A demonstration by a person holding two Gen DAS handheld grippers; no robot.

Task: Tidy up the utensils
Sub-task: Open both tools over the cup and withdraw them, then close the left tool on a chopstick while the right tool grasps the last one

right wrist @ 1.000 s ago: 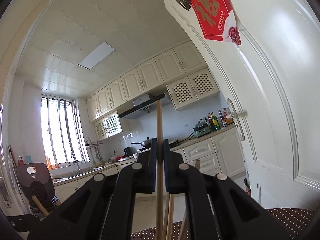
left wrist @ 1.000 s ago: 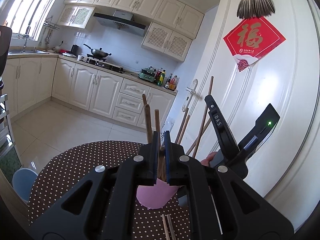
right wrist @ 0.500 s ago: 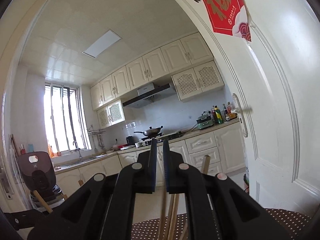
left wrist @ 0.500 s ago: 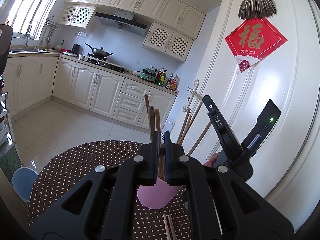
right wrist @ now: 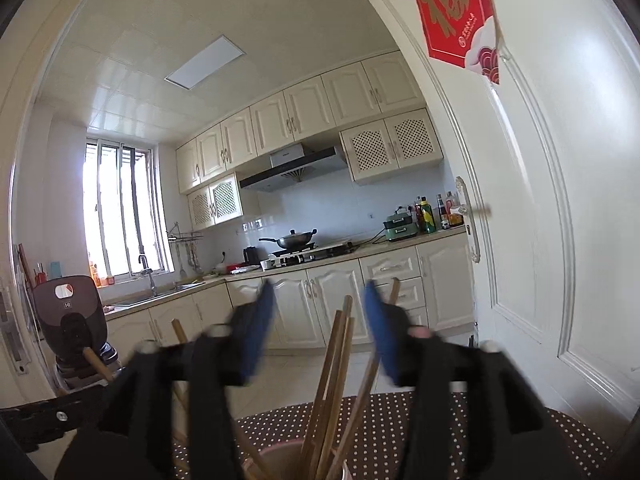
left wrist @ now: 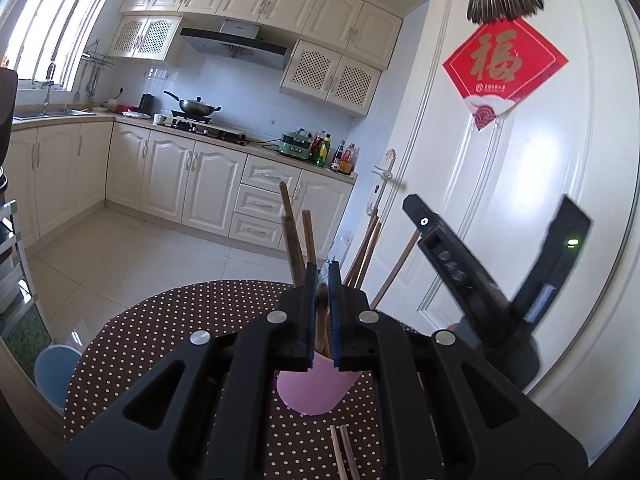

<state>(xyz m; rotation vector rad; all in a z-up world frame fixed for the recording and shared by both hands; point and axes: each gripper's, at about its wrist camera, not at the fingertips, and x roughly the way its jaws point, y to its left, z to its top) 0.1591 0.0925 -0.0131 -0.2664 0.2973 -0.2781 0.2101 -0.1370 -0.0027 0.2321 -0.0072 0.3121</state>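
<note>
A pink cup [left wrist: 316,394] stands on the dotted table [left wrist: 132,344] with several wooden chopsticks [left wrist: 298,240] upright in it. My left gripper [left wrist: 322,304] sits just above the cup, shut on a dark brown chopstick [left wrist: 322,294] whose lower part reaches down into the cup. My right gripper [right wrist: 320,320] hovers over the same cup [right wrist: 280,454], its blue pads [right wrist: 260,320] blurred as the jaws are opening. Light chopsticks [right wrist: 338,360] stand in the gap, touched by neither pad. Its black body [left wrist: 476,280] shows right of the cup in the left wrist view.
Two more chopsticks [left wrist: 344,454] lie on the table in front of the cup. A white door [left wrist: 520,200] with a red paper sign [left wrist: 504,64] stands close on the right. A blue stool [left wrist: 56,368] is beside the table's left edge.
The right gripper's jaws went from shut on a light chopstick to open. That chopstick slid down and now stands in the cup. The left gripper has kept still.
</note>
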